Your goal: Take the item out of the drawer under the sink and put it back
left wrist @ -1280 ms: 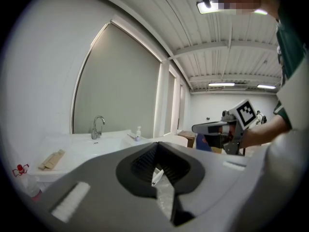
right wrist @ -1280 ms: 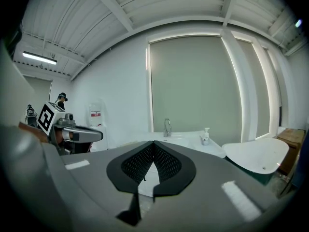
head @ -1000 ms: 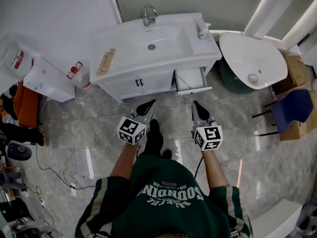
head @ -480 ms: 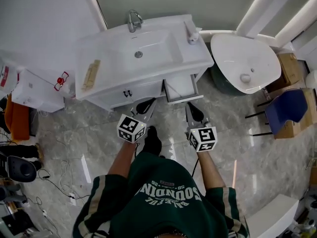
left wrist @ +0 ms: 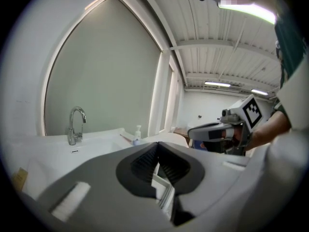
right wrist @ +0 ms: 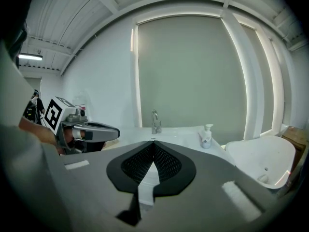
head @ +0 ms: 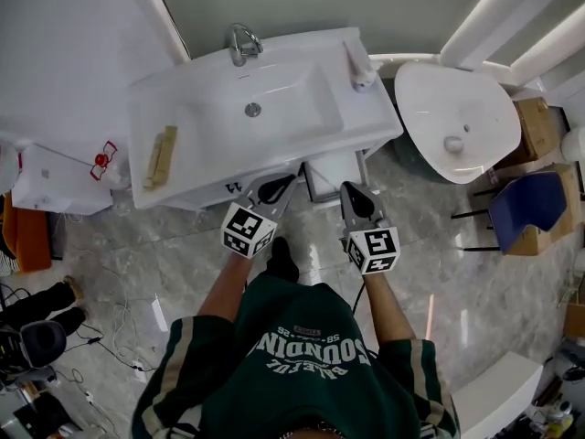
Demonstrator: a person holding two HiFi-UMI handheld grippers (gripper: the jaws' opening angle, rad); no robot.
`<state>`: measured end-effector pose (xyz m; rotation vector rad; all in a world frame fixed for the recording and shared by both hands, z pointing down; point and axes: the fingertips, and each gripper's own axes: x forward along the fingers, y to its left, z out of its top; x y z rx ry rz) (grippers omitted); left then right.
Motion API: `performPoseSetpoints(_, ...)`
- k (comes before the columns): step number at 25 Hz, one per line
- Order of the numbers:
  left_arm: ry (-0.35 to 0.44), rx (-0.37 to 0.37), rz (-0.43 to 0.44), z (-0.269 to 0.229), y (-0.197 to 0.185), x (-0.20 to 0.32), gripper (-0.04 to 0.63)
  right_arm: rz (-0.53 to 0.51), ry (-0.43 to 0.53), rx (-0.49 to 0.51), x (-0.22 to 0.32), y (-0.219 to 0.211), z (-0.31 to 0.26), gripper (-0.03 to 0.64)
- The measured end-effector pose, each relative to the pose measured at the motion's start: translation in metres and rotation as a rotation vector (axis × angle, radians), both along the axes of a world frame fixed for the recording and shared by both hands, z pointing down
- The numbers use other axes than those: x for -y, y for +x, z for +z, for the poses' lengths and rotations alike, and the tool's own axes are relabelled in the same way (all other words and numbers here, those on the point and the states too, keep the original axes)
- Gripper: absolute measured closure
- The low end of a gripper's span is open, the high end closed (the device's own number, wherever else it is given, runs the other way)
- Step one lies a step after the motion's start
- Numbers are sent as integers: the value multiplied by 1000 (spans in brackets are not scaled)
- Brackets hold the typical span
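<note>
Both grippers level at the open drawer, jaws closed and empty.

The left gripper [head: 289,182] and right gripper [head: 347,189] each have their jaws pressed together at the tips, with nothing between them. The drawer [head: 331,174] stands pulled out under the right part of the sink counter [head: 183,108]. Its white front edge lies between the two gripper tips, near both. The counter's front edge overhangs most of the drawer, and the item inside cannot be made out. A white basin [head: 457,112] stands just right of the vanity. Bare floor [head: 183,254] lies open on the left.
</note>
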<state>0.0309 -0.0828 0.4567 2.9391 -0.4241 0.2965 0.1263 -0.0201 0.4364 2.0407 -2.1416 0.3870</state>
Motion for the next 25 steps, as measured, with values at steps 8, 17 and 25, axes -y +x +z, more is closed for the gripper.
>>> performPoseSetpoints(8, -36, 9, -24, 10, 4, 26, 546, -39, 3, 4, 27, 4, 6, 615)
performPoseSetpoints(17, -56, 18, -147, 15, 1, 32, 546, -134, 8, 27, 44, 10, 13, 615)
performPoseSetpoints(25, -47, 30, -191, 12, 6, 33, 546, -192, 18, 17, 51, 20, 9, 614)
